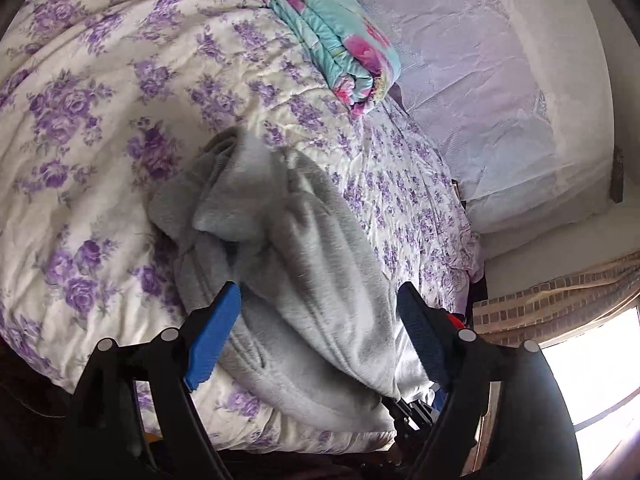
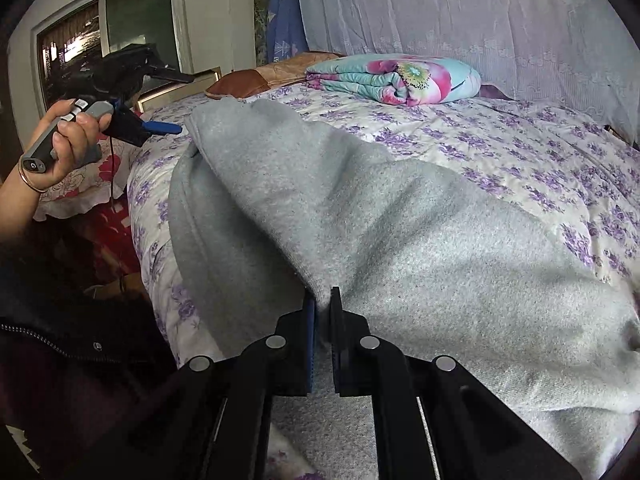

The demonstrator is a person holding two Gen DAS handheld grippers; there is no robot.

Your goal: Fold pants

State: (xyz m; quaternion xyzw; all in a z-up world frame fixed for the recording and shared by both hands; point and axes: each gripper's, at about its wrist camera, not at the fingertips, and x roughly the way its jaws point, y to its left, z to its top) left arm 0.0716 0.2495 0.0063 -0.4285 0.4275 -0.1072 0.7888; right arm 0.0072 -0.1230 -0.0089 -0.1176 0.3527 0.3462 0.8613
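Grey fleece pants (image 1: pixel 288 240) lie bunched on a quilt with purple flowers (image 1: pixel 100 128). My left gripper (image 1: pixel 320 320) hovers over their near end, open, its blue pads wide apart on either side of the cloth and not pressing it. In the right wrist view the pants (image 2: pixel 420 220) drape in a ridge from my right gripper (image 2: pixel 323 300), which is shut on a pinched fold of the grey cloth. The left gripper (image 2: pixel 180 102) also shows there at the upper left, held in a hand (image 2: pixel 68 144) beside the pants' far end.
A folded turquoise and pink blanket (image 2: pixel 400 78) lies at the back of the quilt (image 2: pixel 540 152), before a lace-covered headboard or pillow (image 1: pixel 480 100). A brown cushion (image 2: pixel 256 76) sits further left. Windows (image 1: pixel 592 380) (image 2: pixel 108 32) flank the bed. The person's dark jacket (image 2: pixel 60 340) fills the lower left.
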